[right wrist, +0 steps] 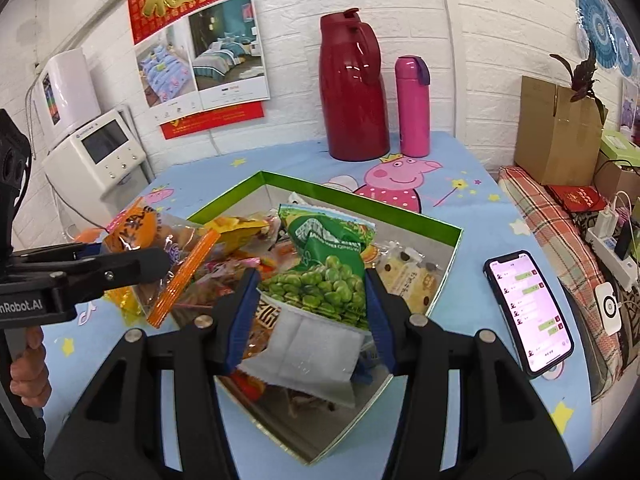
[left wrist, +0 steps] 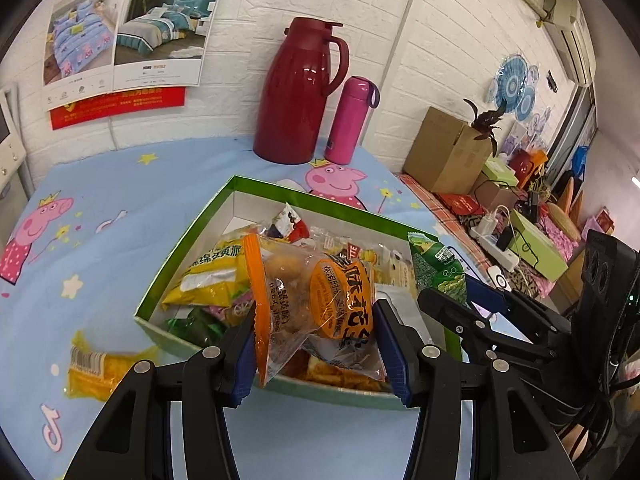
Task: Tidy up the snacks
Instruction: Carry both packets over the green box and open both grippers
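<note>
The left gripper (left wrist: pixel 316 344) was clamped on an orange-edged clear snack bag (left wrist: pixel 308 300), held over the green box (left wrist: pixel 184 248). The right gripper (right wrist: pixel 312 316) gripped a green pea packet (right wrist: pixel 324 276) above the same box — one yellow packet (left wrist: pixel 92 368) lay outside on the tablecloth (left wrist: pixel 120 216).

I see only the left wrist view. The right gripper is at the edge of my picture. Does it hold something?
Observer: Yes. The right gripper is shut on a green pea packet, over the green box.
Operator: My left gripper holds the orange packet. Is anything lying on the table right of the box?
Observer: A phone lies there with its screen lit, apart from the box.
</note>
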Available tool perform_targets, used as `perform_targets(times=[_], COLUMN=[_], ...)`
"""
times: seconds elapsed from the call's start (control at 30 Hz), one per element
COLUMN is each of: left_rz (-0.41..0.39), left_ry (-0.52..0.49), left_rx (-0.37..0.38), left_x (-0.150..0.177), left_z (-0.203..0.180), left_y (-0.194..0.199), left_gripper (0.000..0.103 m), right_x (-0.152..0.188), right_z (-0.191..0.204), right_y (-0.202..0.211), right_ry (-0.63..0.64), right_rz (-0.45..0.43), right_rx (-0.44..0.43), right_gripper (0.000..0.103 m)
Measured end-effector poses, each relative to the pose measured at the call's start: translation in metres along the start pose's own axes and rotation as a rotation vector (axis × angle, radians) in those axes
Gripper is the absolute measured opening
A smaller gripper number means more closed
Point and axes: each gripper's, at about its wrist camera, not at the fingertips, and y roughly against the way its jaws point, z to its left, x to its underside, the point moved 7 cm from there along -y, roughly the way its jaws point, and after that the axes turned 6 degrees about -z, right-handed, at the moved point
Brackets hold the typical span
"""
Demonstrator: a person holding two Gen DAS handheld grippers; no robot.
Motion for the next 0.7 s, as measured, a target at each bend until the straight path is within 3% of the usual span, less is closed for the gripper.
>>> perform_targets(times=[0.33,0.37,0.43,0.5,0.7], left_rz=[0.038,0.038,0.029,0.009,-0.029], left_ry=[0.005,0.005,0.007,0.006,-0.048], left_rx=[-0.009,-0.01,0.001,-0.014,-0.056], left_x=[-0.008,-0.008,-0.006,-0.005,-0.007], left_z=[0.006,0.006,0.004,0.003,0.001], left_y=[-0.058,-0.06,-0.059,-0.052,-0.024], left_gripper=[0.056,0.058,0.076,0.086,0.088], right_x=[0.007,0.009,0.009,0.006,0.0], right_z=[-0.022,-0.021,-0.02,-0.019,-0.01], right_y=[-0.045,-0.046,-0.044,-0.039,-0.017], right_ry=[0.013,0.029,0.055,0.063,0.05], right_rz=[0.072,0.077,0.064,0.044,-0.004], right_rx=[0.007,0.008,0.02,0.02,0.019], right_gripper=[0.056,0.059,0.086,0.09,0.091])
